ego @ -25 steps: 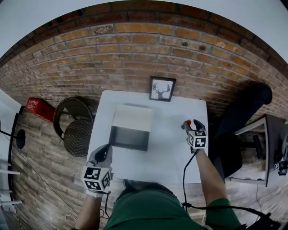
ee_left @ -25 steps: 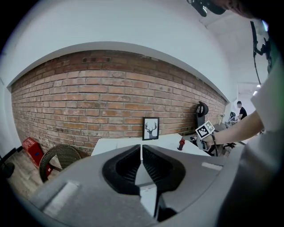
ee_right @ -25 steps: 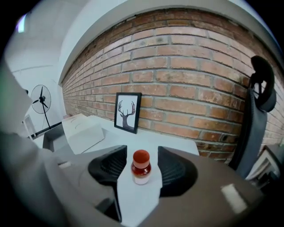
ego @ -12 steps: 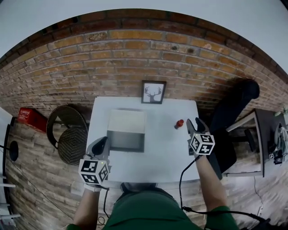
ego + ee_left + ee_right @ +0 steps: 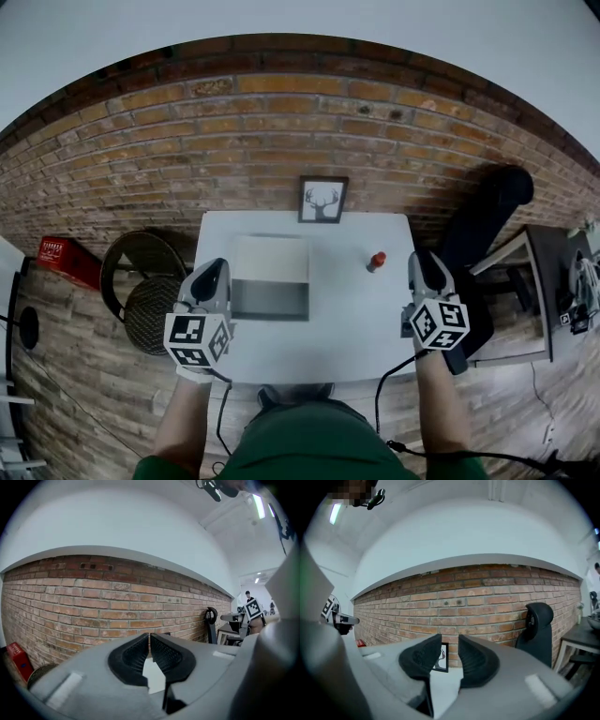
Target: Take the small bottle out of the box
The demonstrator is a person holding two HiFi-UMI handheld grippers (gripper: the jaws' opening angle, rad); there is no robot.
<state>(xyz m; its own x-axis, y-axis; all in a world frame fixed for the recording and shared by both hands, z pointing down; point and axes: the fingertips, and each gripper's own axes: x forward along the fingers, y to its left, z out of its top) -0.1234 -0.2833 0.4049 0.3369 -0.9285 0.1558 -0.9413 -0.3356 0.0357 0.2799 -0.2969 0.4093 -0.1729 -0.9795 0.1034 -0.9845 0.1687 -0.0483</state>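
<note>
above the near edge of the table (image 5: 347,323), right gripper (image 5: 427,264) half parted on nothing, jaws just lately closing; left gripper (image 5: 214,274) pinched shut, empty. both held clear of the box (image 5: 270,302), probably since done: small bottle (image 5: 376,261) upright on the table, already outside, right of the box.

Bright even light from ceiling tube (image 5: 258,502); soft shadows; fisheye-bent edges, dark corners.

Brick wall (image 5: 281,141) behind white table (image 5: 347,309), black chair (image 5: 492,202) beside.
</note>
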